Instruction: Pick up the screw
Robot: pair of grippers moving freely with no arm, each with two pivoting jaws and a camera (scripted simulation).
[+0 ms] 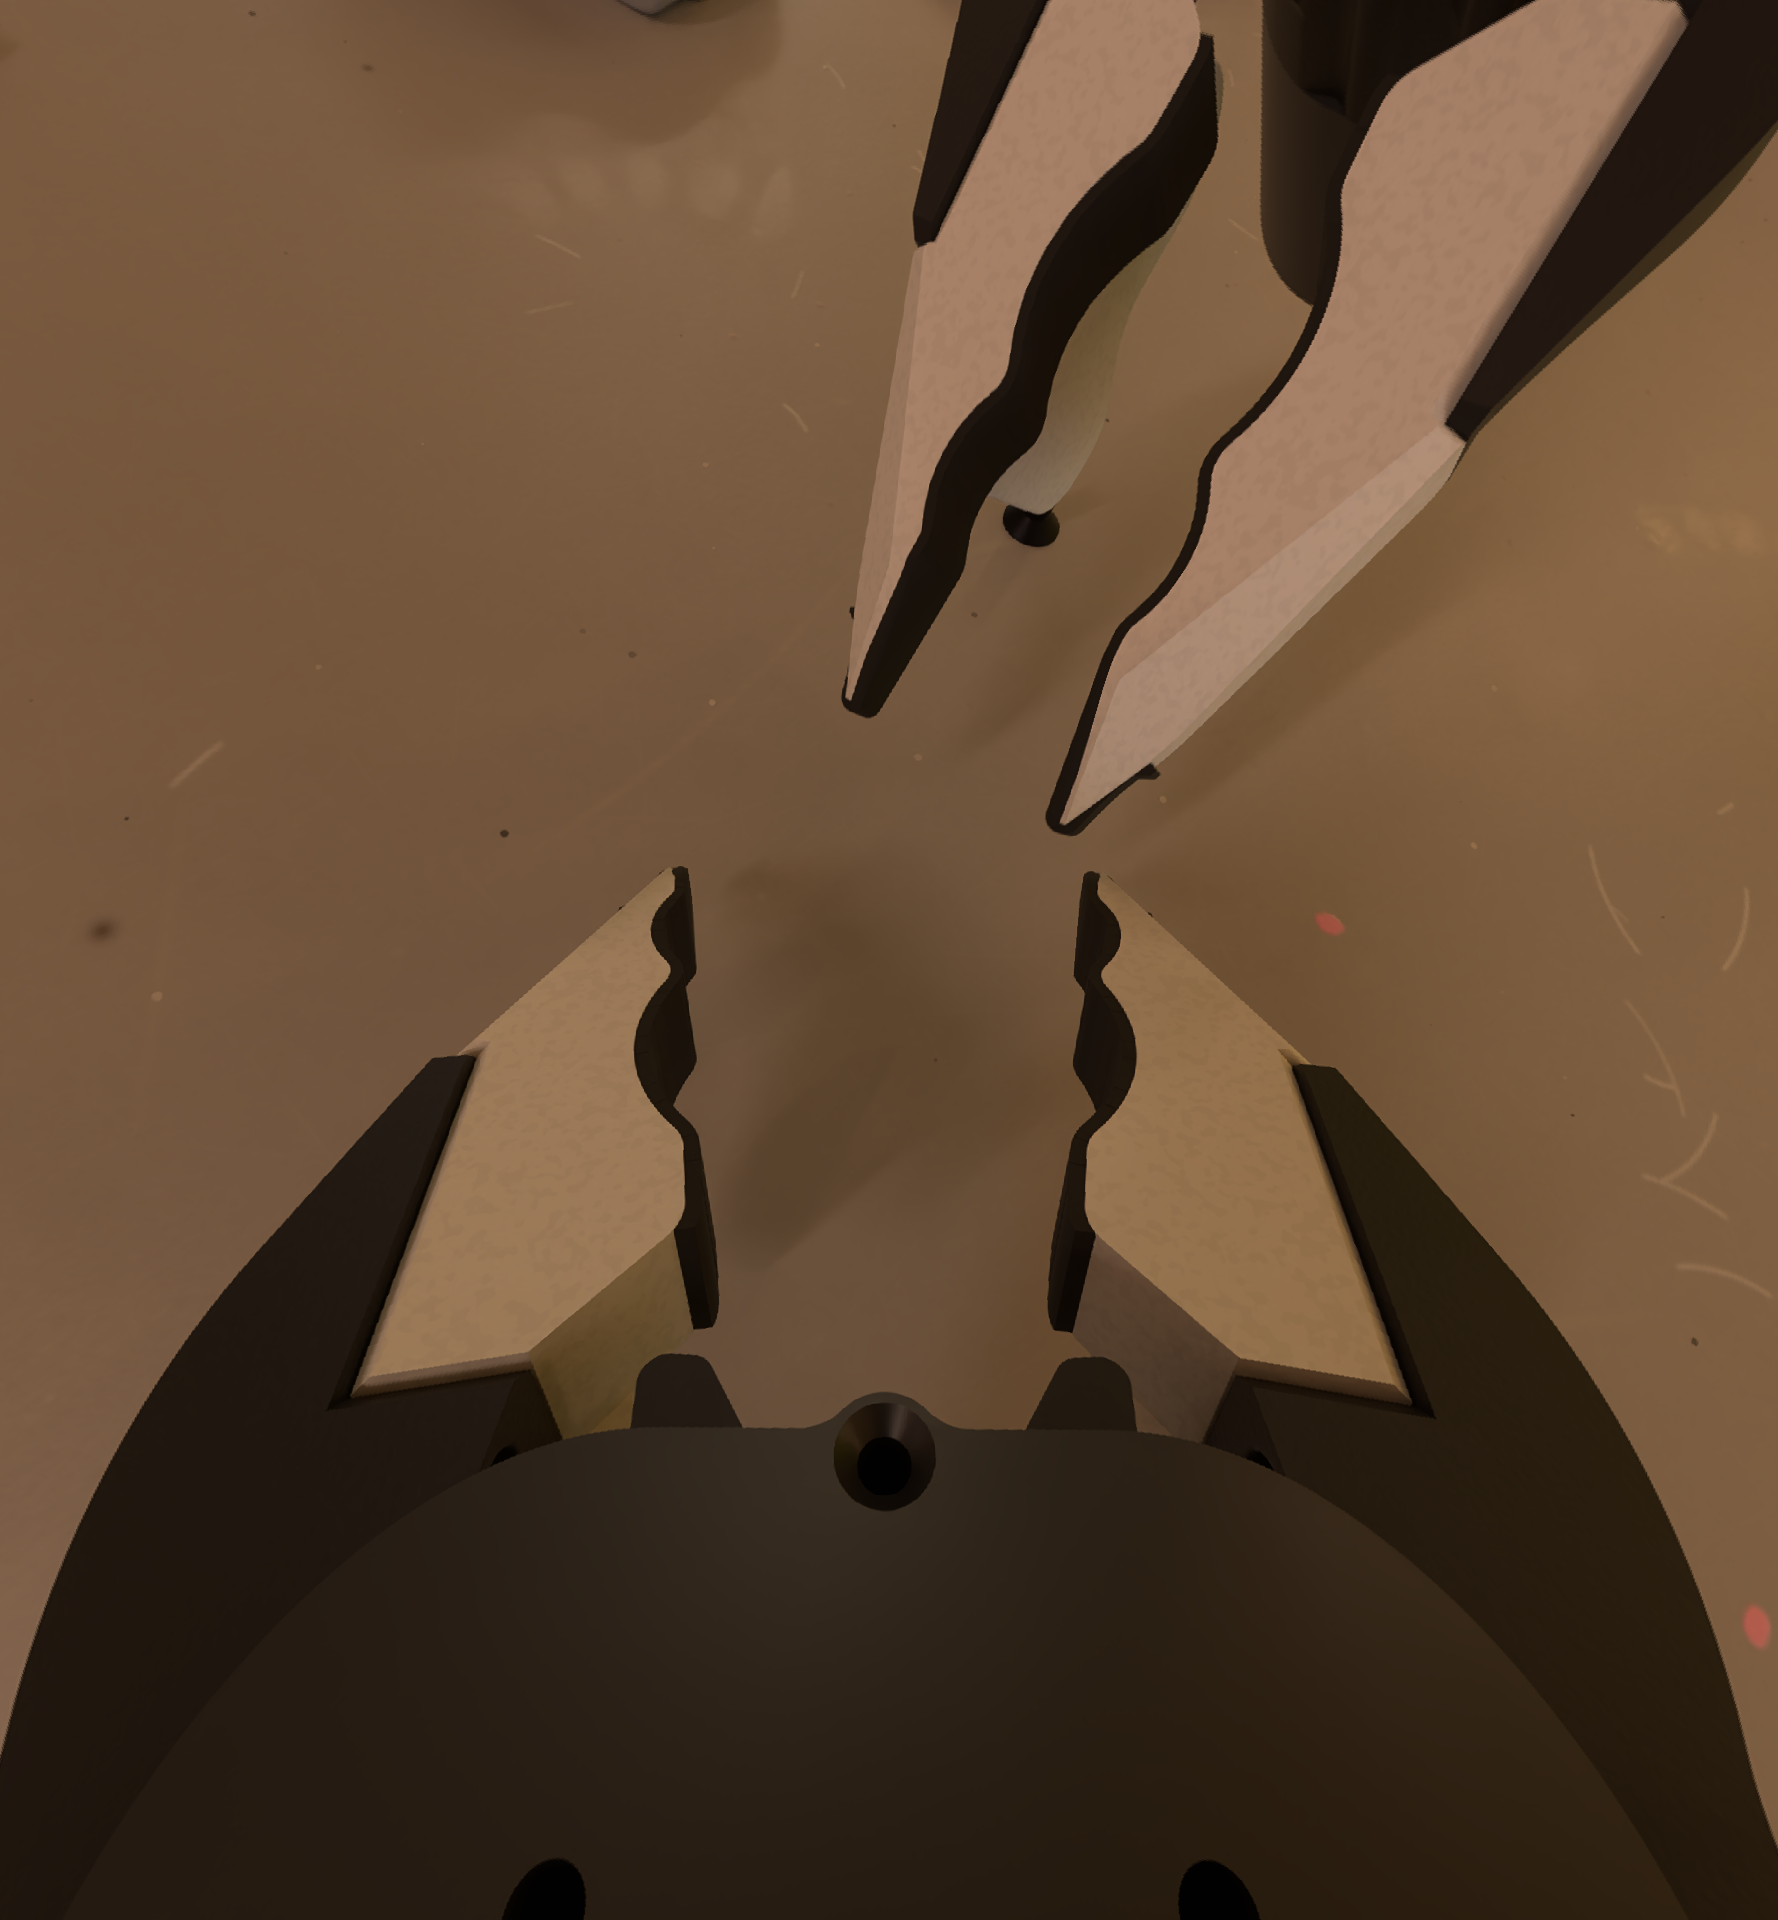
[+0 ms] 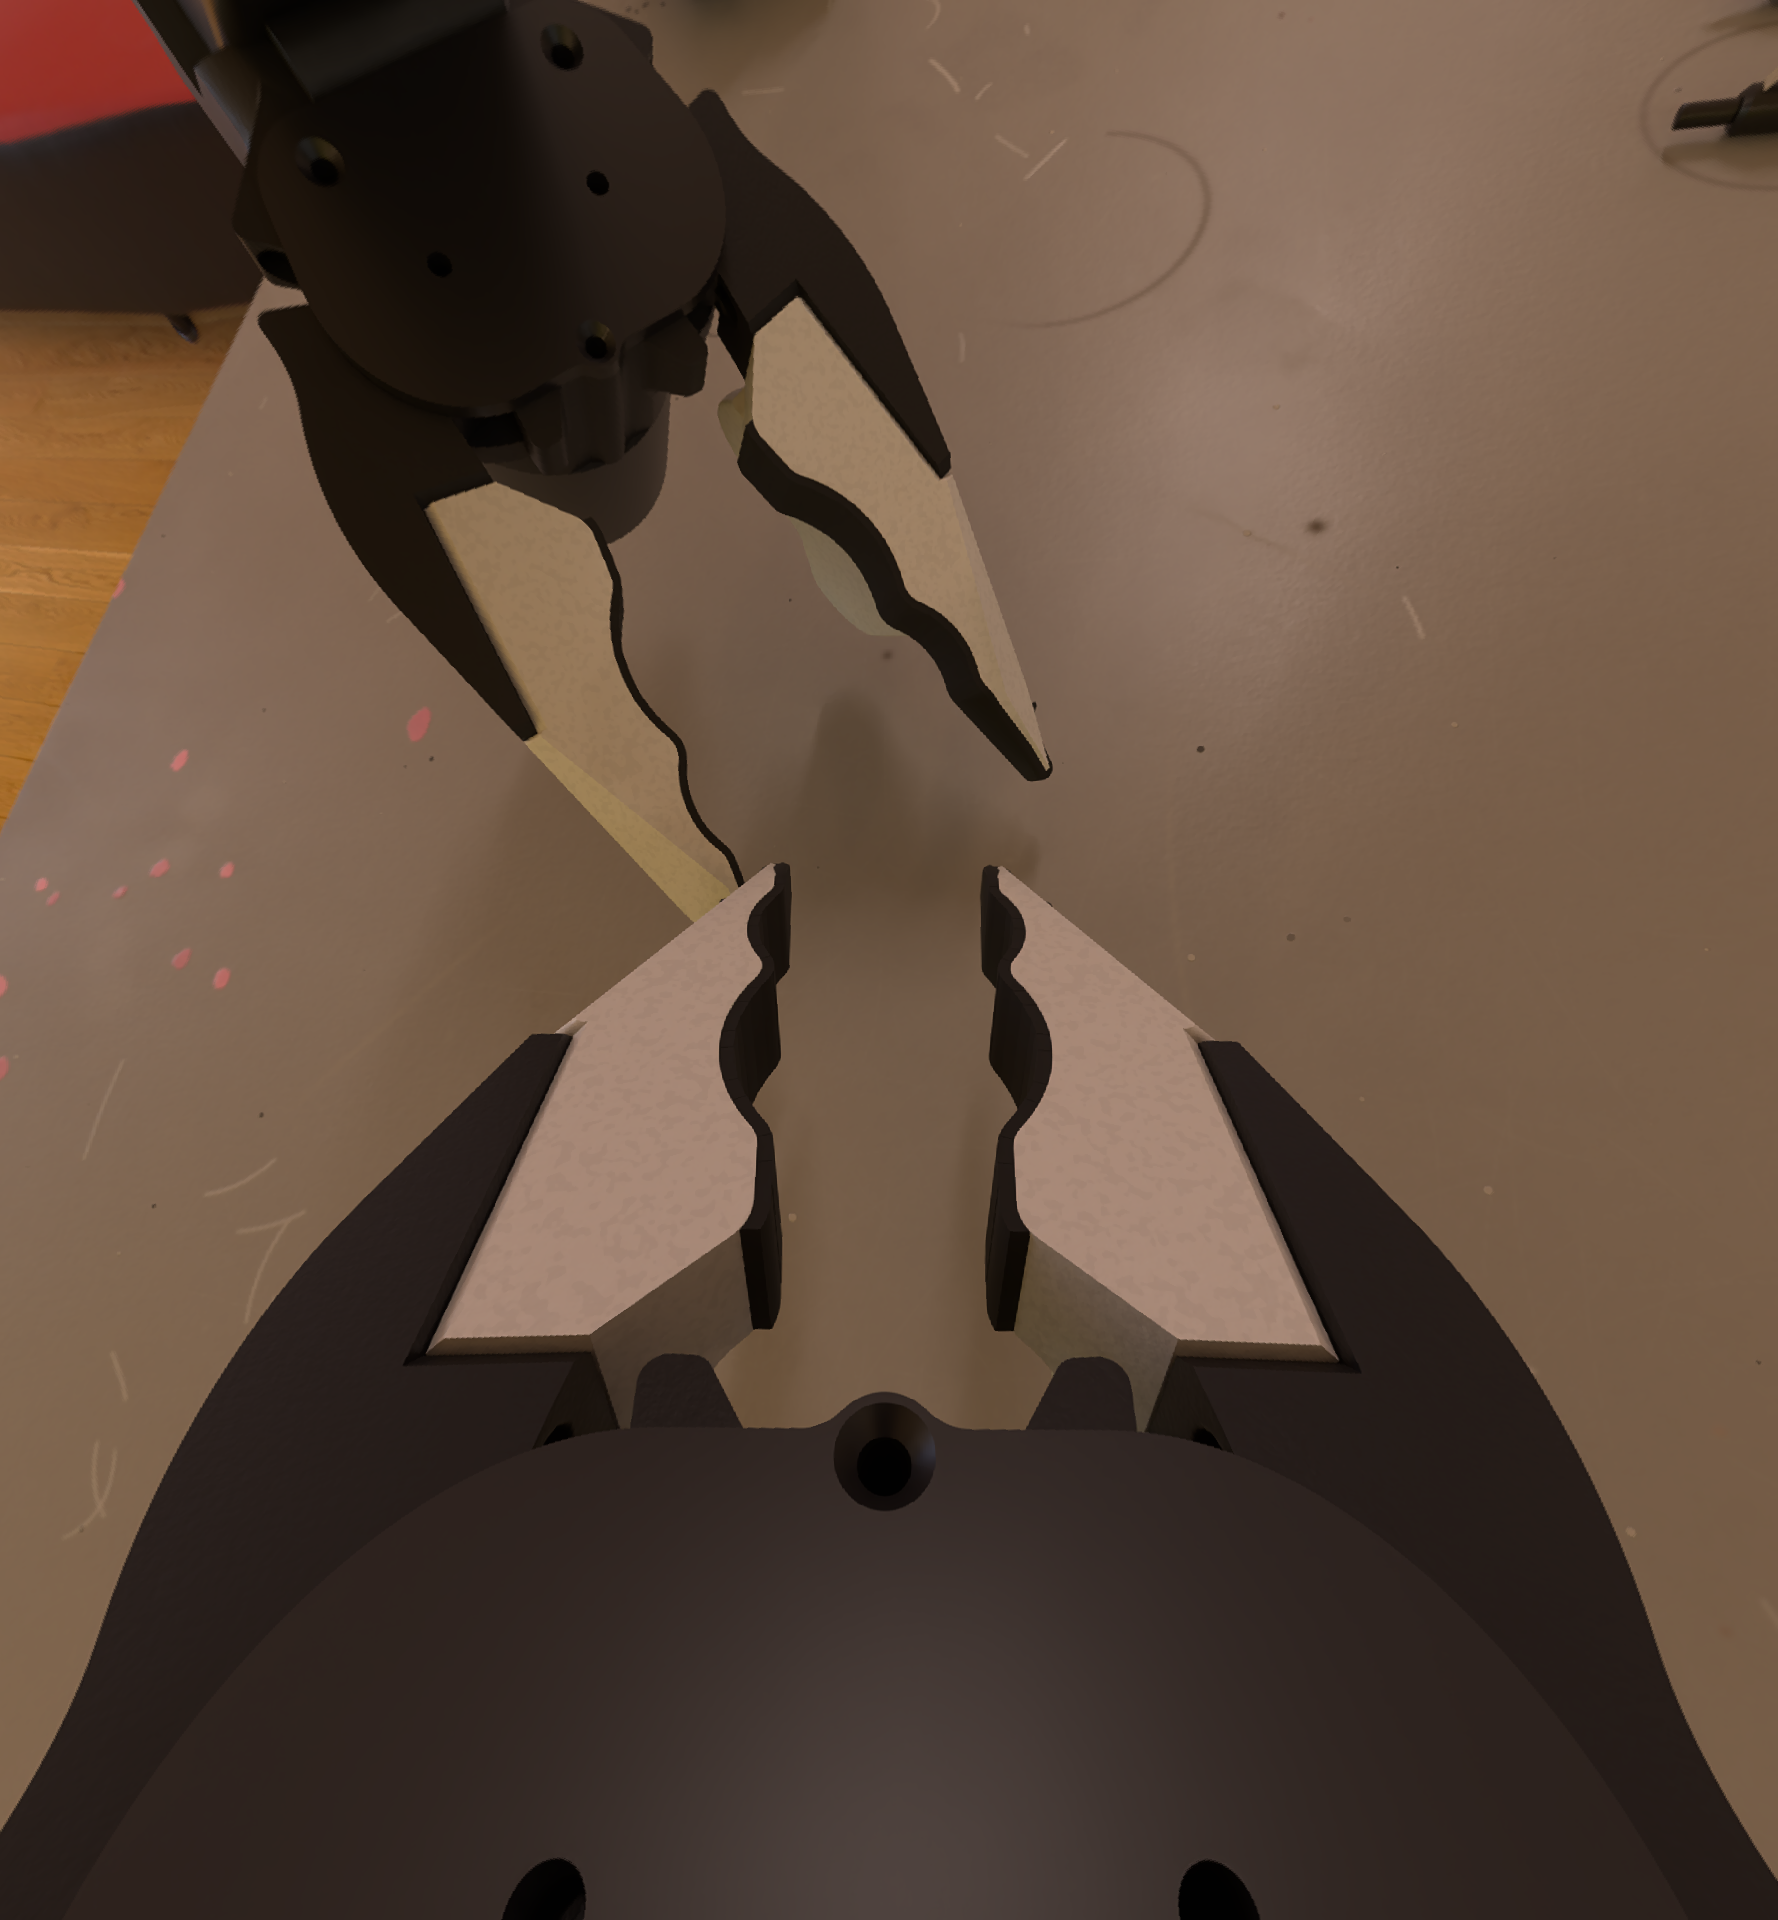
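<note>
Both grippers angled down over the grey-brown table (image 1: 345, 520), tips nearly meeting. Left gripper (image 1: 885, 883): jaws apart, nothing between. Right gripper (image 2: 885, 878): jaws apart, nothing between. Small black screw (image 1: 1030, 523) on the table between the right gripper's fingers, ungripped.

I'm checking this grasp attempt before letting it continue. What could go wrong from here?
1. The two open grippers nearly meet: the left gripper and the right gripper have fingertips close together, so either advancing may collide.
2. The screw is small, upright on its head, behind the right gripper's finger; a nudge could topple it.
</note>
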